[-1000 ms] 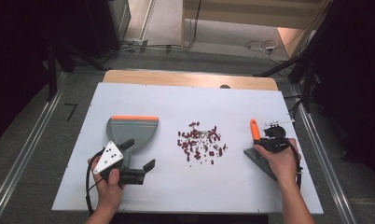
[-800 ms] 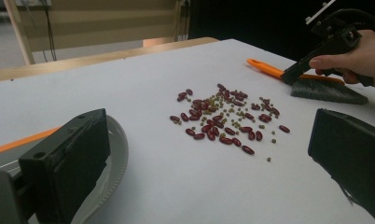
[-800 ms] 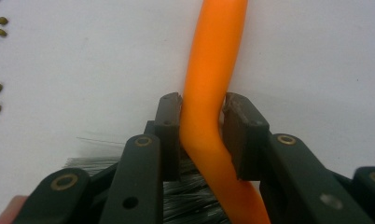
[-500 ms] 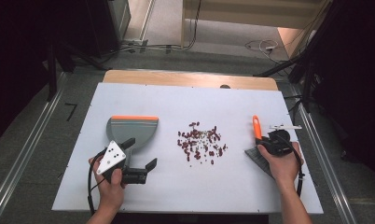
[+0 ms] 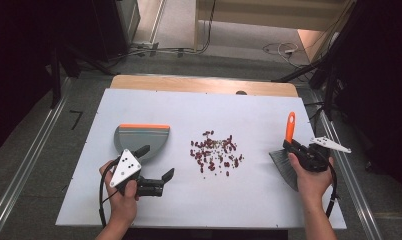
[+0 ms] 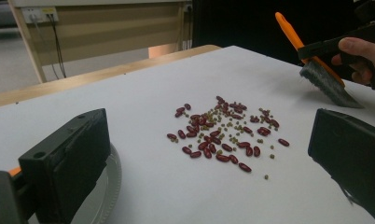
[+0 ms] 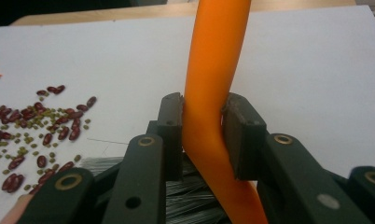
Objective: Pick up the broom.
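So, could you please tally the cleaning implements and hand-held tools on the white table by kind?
Grey plastic dustpan with orange edge: 1
Orange-handled brush with grey bristles: 1
Black two-jaw tools: 2 (left tool, open; right tool, shut on the brush)
Total: 4

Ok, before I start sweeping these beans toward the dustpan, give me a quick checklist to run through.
1. Right gripper shut on the brush handle: ok.
2. Brush bristles on the table, right of the beans: ok.
3. Beans in one loose pile between brush and dustpan: ok.
4. Left gripper holding the dustpan: not ok, jaws open, nothing between them.
5. Dustpan's open edge facing the beans: cannot tell.
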`<state>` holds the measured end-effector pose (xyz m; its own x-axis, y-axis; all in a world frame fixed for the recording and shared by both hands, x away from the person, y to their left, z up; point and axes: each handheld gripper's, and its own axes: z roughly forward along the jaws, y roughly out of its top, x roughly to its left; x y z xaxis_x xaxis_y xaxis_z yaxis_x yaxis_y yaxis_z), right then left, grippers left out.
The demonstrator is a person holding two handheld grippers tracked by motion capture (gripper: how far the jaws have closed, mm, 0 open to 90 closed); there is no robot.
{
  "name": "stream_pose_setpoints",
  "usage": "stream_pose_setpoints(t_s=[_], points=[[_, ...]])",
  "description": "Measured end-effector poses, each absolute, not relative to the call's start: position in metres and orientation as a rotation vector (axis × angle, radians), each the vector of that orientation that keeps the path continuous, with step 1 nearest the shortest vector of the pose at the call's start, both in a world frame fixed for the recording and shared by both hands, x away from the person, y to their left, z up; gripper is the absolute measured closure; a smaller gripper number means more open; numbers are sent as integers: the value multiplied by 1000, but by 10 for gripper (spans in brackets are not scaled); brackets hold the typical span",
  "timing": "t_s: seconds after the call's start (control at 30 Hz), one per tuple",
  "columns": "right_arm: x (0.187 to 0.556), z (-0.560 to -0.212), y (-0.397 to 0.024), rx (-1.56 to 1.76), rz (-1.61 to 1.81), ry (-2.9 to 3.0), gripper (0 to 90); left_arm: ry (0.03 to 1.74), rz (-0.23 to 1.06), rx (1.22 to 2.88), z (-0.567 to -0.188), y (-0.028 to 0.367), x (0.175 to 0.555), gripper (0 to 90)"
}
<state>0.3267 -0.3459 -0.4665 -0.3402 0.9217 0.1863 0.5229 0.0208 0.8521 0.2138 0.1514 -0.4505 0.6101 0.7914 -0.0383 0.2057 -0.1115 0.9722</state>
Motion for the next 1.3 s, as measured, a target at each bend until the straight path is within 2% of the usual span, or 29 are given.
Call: stream_pose_setpoints(t_s=[0.47, 0.9, 1.3], points=[[311, -446, -348, 1373, 1442, 1730, 692, 799, 608, 1665, -443, 139, 217, 0], [299, -418, -326, 1258, 1554, 1686, 693, 751, 556, 1667, -435, 119, 225, 0], [291, -407, -290, 1172, 1620, 1736, 693, 713, 469, 1665, -433, 92, 240, 0]])
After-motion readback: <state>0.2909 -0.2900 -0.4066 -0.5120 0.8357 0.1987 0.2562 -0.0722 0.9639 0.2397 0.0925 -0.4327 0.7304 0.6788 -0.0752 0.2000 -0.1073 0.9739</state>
